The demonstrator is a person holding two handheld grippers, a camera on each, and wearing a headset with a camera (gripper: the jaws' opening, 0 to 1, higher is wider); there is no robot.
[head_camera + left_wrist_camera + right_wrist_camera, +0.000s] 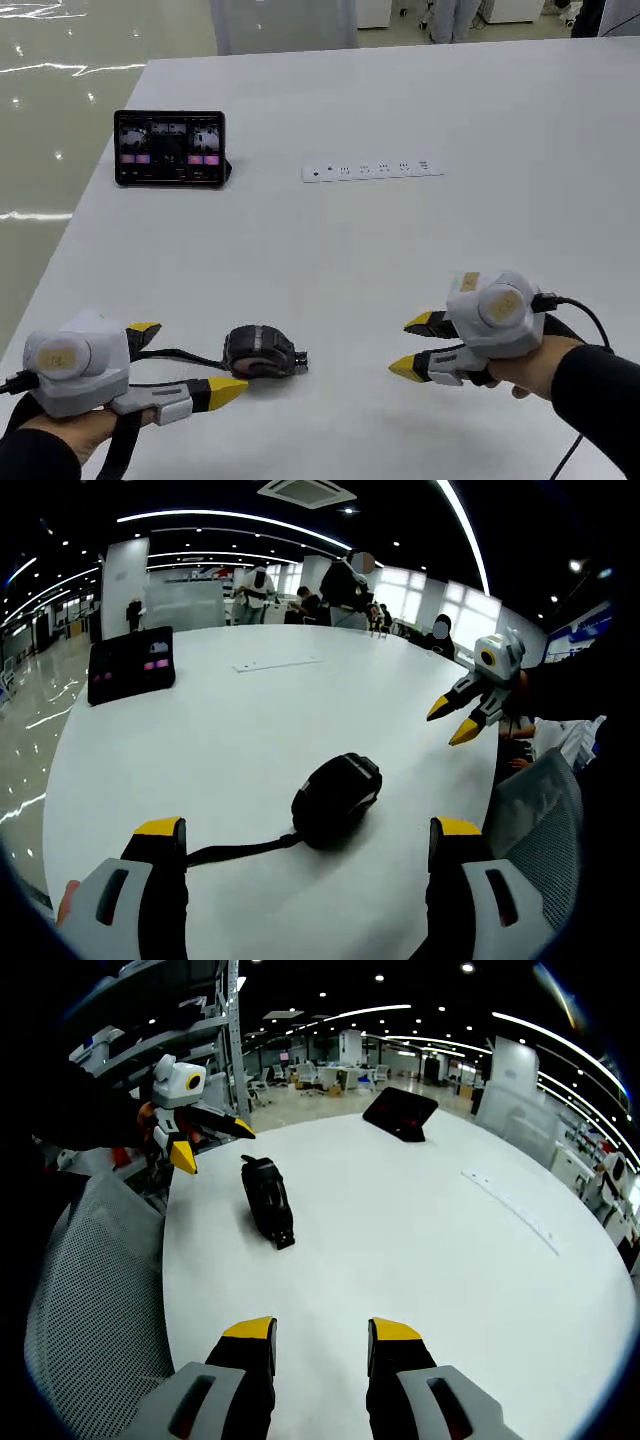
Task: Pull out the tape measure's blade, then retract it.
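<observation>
The left gripper (185, 360) is hovering low over the white table (400, 260), its yellow-tipped jaws standing wide apart and gripping nothing. Just ahead of them the black tape measure (262, 352) is lying on the tabletop, with a dark strap (180, 354) trailing back from it toward the gripper. Whether the strap is touching a jaw is hard to tell. The blade is sitting inside the case, with only a small end piece peeking out at the side facing the right gripper (412, 345). That gripper is hanging well apart from the tape measure, its jaws also parted and empty. Both hands are being cut off by the bottom edge of the head view. Farther back, a tablet (169, 148) is standing propped, its screen too small to read, and a white power strip (372, 170) is lying flat.
</observation>
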